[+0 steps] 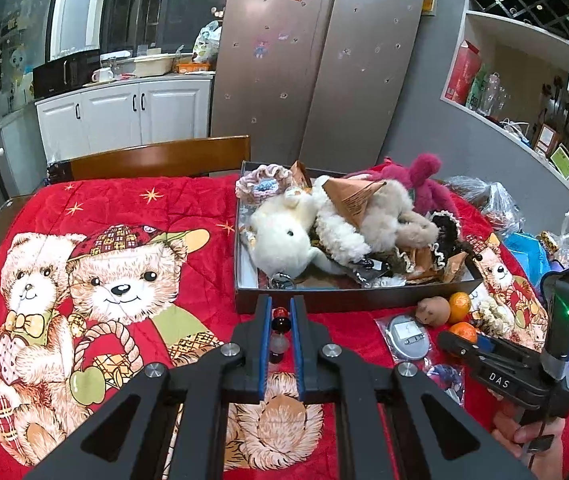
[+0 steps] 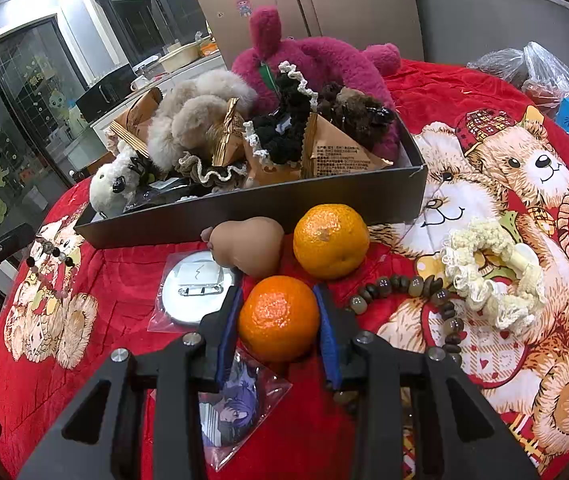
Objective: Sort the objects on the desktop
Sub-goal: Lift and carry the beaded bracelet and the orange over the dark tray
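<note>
My left gripper [image 1: 281, 307] is shut on a bracelet of red, dark and clear beads [image 1: 280, 326], held above the red bear blanket [image 1: 132, 208]. In the right wrist view the same bracelet [image 2: 50, 255] dangles at the left edge. My right gripper [image 2: 278, 293] is shut on a mandarin [image 2: 278, 320] that rests on the blanket, one blue pad against each side. A dark box [image 2: 244, 208] just beyond it holds plush toys, scrunchies and paper packets. In the left wrist view the right gripper [image 1: 454, 340] sits to the right, near the box's front corner [image 1: 472, 280].
In front of the box lie a second mandarin [image 2: 330, 240], a brown pear-shaped toy [image 2: 248, 246], a bagged round badge [image 2: 194, 288], a dark bead bracelet [image 2: 416, 286], a cream scrunchie [image 2: 492, 272] and a bagged picture badge [image 2: 232, 408]. Plastic bags [image 2: 540, 72] sit far right.
</note>
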`<state>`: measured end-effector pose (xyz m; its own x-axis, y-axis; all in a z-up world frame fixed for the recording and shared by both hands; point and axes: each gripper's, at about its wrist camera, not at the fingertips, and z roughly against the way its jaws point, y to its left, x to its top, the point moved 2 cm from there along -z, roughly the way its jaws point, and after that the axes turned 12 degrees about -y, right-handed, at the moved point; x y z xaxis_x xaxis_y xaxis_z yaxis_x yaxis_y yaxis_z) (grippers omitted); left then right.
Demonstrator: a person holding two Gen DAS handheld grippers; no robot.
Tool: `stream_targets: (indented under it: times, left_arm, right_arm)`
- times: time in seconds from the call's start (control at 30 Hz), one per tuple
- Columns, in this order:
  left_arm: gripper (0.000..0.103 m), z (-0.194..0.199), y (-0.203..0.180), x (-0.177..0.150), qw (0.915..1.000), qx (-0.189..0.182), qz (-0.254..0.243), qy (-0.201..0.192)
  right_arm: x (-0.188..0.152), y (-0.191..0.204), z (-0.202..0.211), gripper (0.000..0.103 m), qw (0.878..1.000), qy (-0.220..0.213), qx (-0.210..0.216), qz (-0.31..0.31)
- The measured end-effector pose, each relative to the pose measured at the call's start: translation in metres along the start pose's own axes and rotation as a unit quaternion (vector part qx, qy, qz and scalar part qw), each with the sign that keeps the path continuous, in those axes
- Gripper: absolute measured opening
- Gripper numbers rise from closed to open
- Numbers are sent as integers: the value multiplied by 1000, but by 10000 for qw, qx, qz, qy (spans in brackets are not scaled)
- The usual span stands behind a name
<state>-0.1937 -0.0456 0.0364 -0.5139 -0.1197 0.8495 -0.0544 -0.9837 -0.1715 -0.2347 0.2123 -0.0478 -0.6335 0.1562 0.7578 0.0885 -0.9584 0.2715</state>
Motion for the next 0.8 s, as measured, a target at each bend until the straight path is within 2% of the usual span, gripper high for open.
stream_targets:
  times: [0.07, 0.23, 0.43, 0.8]
  left_arm:
    - [9, -1, -1, 0, 9999, 98, -61, 6]
    - [9, -3, -3, -4, 9999, 8, -19, 105]
    - [9, 0, -9, -3, 9998, -123, -24, 142]
    - [9, 23, -27, 11, 9991, -334, -227, -119]
  right_arm:
    - [1, 3, 2, 36, 9999, -64, -30, 83]
    - [6, 14, 12, 36, 9991, -261, 5, 337]
    - [19, 15, 26, 36, 9985, -423, 99, 326]
    - [35, 26, 50, 36, 9971, -577, 345, 346]
